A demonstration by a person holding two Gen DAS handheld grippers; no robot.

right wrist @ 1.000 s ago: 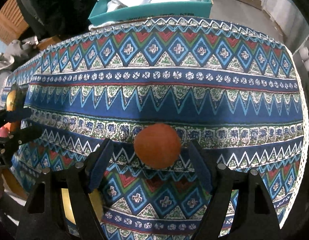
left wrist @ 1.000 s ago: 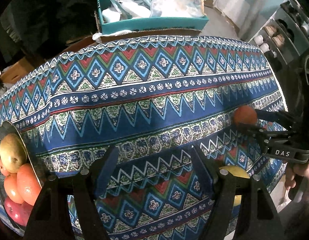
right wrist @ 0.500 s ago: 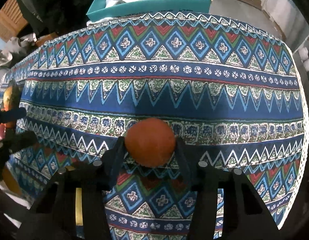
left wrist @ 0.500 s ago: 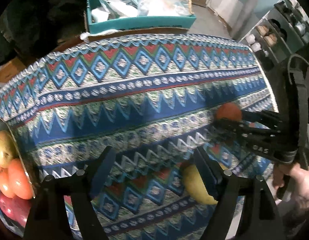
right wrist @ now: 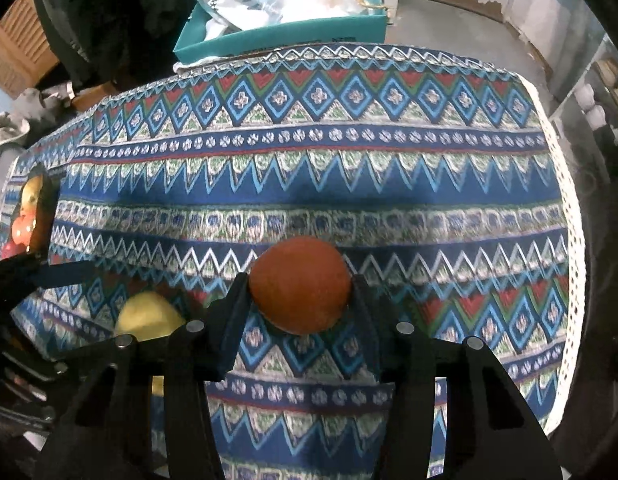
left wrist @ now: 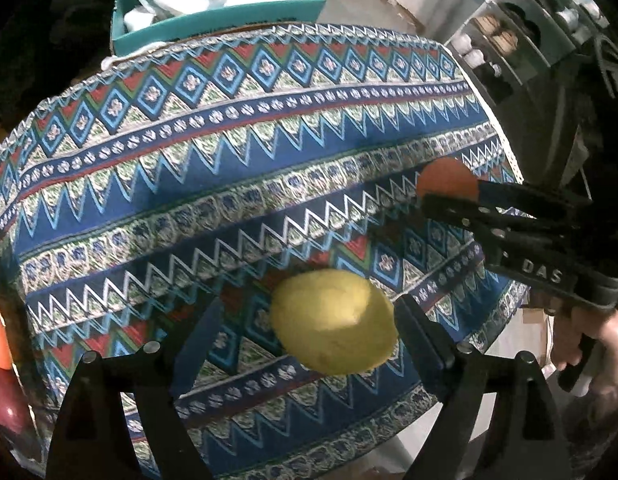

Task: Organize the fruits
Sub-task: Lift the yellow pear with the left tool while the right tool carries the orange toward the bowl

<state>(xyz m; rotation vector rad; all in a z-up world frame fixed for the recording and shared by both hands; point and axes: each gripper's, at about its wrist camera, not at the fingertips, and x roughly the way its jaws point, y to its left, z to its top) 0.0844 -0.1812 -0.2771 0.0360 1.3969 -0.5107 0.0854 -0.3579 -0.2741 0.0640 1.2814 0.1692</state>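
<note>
Orange fruit (right wrist: 300, 285): clamped in my right gripper (right wrist: 301, 292); lemon (left wrist: 333, 322) on the patterned cloth (left wrist: 229, 184) between my left gripper (left wrist: 309, 320) fingers.

My left jaws are opening and clear of the lemon; I centre it before squeezing. The lemon sits near the cloth's front edge, so I approach from above. Open cloth lies toward the fruit plate (right wrist: 33, 216); its rim is poorly seen, probably crowded.
</note>
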